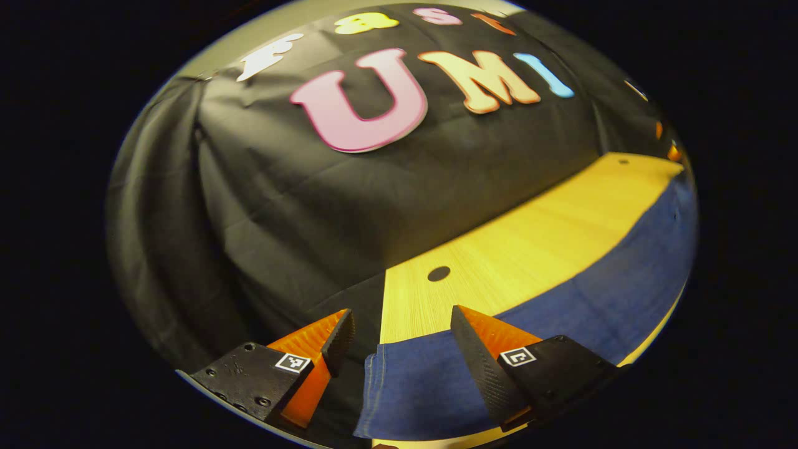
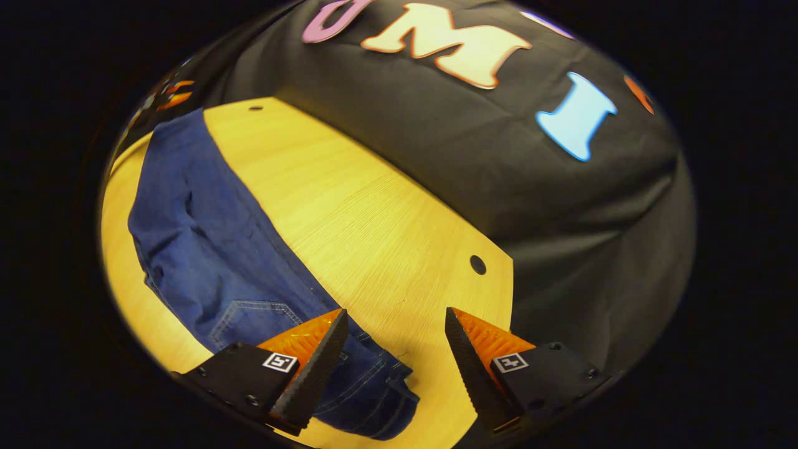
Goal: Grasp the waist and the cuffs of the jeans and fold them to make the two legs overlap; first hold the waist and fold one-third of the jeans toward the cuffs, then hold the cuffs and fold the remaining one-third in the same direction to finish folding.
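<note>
Fingers of left gripper [image 1: 396, 321] wide over jeans [image 1: 598, 280] cuff; right gripper [image 2: 394, 321] fingers wide, waist at 7 o'clock; counter [image 2: 374, 212].

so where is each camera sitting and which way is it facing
Left gripper view: rides on the left claw, open, looking over the cuff end of the jeans toward the booth wall.
Right gripper view: rides on the right claw, open, above the waist end, looking along the jeans.
Shared: jeans, wooden table, wall.

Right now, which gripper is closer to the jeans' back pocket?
Right. The right gripper hangs open just beside the pocket at the waist; the left gripper is open over the cuff end.
</note>
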Action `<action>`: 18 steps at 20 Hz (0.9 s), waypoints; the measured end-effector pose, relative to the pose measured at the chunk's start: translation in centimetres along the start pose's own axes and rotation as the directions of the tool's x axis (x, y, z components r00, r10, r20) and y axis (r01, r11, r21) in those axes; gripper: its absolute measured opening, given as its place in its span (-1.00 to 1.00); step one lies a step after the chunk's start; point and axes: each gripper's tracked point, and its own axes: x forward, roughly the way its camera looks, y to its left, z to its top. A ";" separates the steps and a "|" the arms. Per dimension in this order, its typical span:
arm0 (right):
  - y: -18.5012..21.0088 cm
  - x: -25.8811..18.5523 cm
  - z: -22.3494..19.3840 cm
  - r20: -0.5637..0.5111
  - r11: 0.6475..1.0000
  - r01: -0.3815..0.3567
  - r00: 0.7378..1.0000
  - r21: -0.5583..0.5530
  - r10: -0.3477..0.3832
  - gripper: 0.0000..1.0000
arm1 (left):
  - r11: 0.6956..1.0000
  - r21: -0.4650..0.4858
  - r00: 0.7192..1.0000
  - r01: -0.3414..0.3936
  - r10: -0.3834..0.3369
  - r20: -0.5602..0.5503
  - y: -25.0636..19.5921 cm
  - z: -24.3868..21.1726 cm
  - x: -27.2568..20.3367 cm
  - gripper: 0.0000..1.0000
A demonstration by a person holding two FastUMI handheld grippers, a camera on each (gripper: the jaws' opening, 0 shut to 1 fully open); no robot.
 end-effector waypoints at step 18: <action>-0.1 -6.9 -9.0 -0.007 0.665 0.018 1.000 0.746 -0.020 0.93 | 0.936 -0.350 0.957 -0.040 0.137 0.256 0.1 7.3 -10.6 0.90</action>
